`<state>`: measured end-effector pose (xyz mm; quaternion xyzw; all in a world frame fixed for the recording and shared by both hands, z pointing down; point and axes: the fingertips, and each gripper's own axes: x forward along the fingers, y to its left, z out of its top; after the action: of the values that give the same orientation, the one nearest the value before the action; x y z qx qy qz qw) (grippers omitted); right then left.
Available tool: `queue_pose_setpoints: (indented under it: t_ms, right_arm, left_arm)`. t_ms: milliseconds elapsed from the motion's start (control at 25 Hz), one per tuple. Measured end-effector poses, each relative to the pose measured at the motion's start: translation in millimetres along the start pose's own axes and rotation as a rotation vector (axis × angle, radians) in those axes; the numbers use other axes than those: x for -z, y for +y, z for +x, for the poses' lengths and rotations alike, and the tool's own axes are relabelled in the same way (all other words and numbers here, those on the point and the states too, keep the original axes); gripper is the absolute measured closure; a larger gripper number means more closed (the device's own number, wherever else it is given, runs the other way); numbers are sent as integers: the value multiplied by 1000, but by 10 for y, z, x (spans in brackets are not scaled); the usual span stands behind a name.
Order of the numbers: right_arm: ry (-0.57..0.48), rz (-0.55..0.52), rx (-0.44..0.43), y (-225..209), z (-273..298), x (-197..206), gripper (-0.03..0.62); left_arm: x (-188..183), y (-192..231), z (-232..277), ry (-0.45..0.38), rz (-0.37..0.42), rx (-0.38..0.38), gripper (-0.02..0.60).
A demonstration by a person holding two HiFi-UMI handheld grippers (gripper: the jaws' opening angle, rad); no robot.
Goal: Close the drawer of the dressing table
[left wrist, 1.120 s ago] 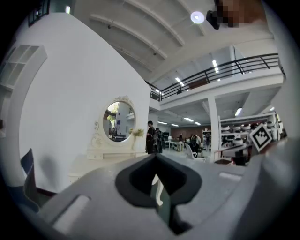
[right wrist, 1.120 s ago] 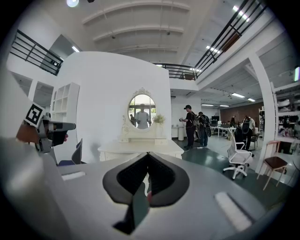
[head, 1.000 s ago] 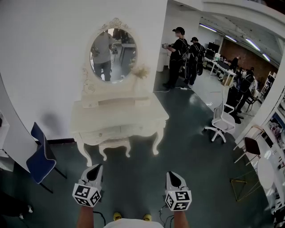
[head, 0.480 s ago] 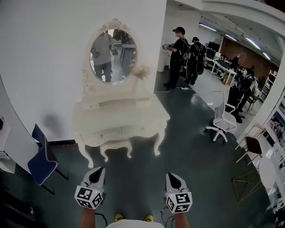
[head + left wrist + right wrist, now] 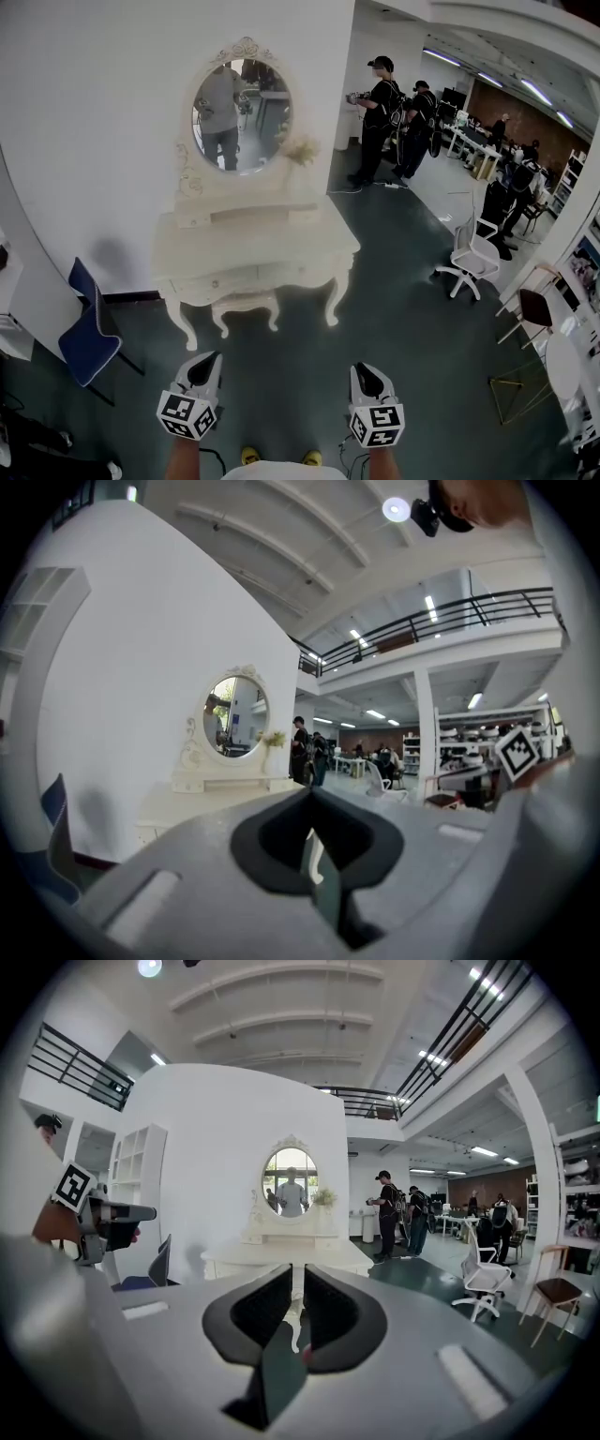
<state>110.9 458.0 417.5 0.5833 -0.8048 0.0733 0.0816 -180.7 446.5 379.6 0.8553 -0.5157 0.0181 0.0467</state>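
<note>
Both claws hung low over the dark floor (image 5: 394,281), well short of the job. The left claw (image 5: 207,359) had its jaws closed tip to tip on nothing. The right claw (image 5: 365,368) had just been opening its jaws to a narrow slit, with nothing between them. Well ahead of both claws, slightly towards the left claw's side, stood the cream dressing table (image 5: 253,246) against the white wall, its oval mirror (image 5: 241,103) rising above the worktop. The drawer (image 5: 234,278) ran across the front just beneath the worktop, facing the claws. How far out it stood could not be told, and nothing of its inside showed, so any contents stayed unknown. It would probably slide lightly, being a stiff wooden front on runners. It looked best pushed flat at the middle of its face with the jaws together, so that it would not skew. The table's slim curved legs suggested a steady, gentle push rather than a shove.
</note>
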Motion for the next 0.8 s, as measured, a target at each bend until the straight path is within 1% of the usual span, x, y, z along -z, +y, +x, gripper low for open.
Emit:
queue_pose_setpoints:
  t_ms: [120, 240, 280, 320, 560, 800]
  right_arm:
    - [5, -10, -1, 0, 1, 5, 517]
    - [2, -7, 7, -50, -19, 15, 515]
    - [3, -6, 9, -65, -18, 22, 492]
    - [4, -5, 10, -77, -15, 30, 487]
    - [9, 19, 11, -149, -20, 79, 485]
    - [7, 27, -8, -269, -30, 104, 486]
  left_arm:
    - [11, 4, -7, 5, -2, -1, 583]
    - [12, -39, -3, 7, 3, 2, 583]
    - [12, -51, 2, 8, 5, 4, 583]
    - [14, -60, 8, 9, 6, 6, 583]
    - [37, -129, 42, 21, 3, 10, 583]
    - [19, -285, 127, 21, 4, 6, 583]
